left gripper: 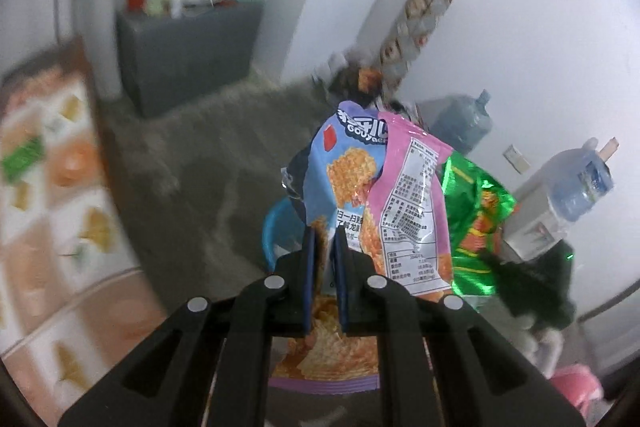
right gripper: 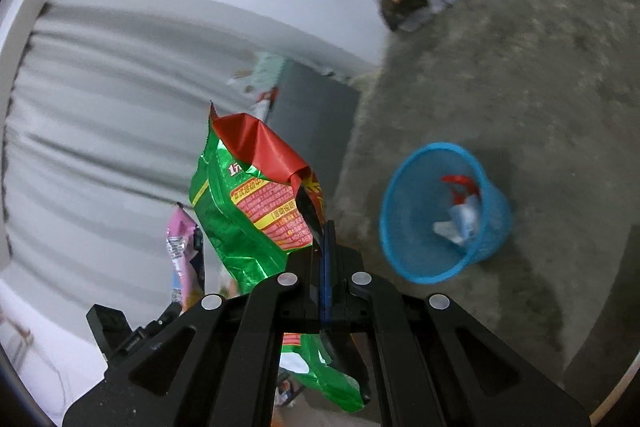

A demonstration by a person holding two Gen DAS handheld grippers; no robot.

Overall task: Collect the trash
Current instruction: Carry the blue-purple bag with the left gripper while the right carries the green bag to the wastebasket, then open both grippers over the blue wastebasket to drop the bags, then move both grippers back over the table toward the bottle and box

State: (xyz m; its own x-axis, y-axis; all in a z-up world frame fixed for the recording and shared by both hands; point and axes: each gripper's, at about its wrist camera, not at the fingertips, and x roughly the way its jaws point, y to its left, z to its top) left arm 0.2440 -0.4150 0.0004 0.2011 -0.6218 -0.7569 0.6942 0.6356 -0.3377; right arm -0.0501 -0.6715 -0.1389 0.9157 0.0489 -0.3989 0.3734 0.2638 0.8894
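right gripper (right gripper: 325,239) pinching green wrapper (right gripper: 244,211); blue basket (right gripper: 404,227) nearby.

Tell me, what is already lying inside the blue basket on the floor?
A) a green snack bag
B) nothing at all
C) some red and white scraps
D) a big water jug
C: the right wrist view shows red and white scraps in the bottom of the blue basket.

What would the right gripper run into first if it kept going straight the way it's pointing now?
Probably the bare concrete floor. The right gripper, shut on the green snack bag, aims left of the blue mesh basket, though depth is unclear.
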